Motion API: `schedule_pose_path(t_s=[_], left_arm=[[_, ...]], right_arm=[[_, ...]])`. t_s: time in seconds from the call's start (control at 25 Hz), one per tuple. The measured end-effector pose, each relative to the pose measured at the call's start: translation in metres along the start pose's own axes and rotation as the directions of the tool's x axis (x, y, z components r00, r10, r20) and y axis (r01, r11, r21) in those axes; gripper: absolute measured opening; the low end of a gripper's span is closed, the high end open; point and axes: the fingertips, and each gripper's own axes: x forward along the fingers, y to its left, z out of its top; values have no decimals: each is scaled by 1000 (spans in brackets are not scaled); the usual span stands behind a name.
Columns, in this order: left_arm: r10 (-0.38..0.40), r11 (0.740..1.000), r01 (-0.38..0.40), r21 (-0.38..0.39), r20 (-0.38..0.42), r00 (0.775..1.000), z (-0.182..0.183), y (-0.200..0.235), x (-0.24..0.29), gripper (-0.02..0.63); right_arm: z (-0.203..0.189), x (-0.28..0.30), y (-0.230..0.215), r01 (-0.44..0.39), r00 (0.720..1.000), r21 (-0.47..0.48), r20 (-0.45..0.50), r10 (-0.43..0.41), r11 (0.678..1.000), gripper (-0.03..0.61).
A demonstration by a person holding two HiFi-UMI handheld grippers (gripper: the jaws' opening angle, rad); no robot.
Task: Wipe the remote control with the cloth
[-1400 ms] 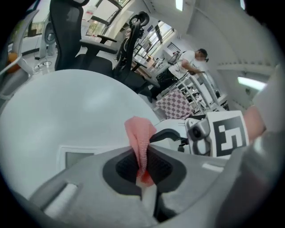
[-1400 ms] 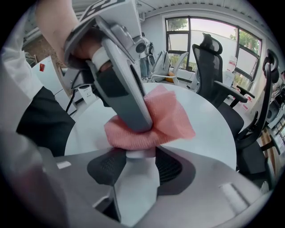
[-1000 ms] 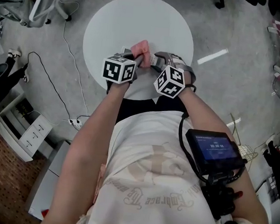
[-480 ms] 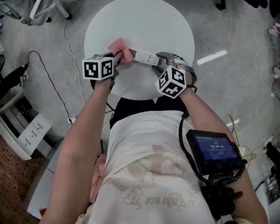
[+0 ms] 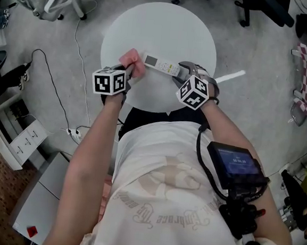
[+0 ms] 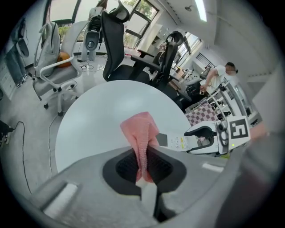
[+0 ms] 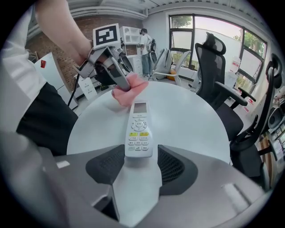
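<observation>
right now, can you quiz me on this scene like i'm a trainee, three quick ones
1. True or false: the left claw is shut on the pink cloth.
2. Which end of the remote control lies between the jaws of the right claw? a) screen end b) button end c) neither end
3. Fill in: the table top is white and ____ in shape.
Key: 1 true. 2 b; those jaws have just been opening, with the remote between them. 3 round.
</observation>
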Motion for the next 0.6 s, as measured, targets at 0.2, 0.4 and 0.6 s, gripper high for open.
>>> schedule_pose_path(t_s=[0.2, 0.4, 0.6], left_arm=[[-52, 998, 55, -35, 96, 994, -14, -22, -14, 17], [-76, 991, 93, -101, 160, 984, -46, -23, -37, 17], [-89, 979, 122, -161, 196, 976, -71, -9, -54, 17]], right_arm=[[-7, -12, -2, -6, 999, -26, -48, 5, 1000, 242], [8, -1, -4, 4, 992, -20, -126, -7, 1000, 248], [23, 17, -3, -13, 976, -31, -216, 6, 999, 261]])
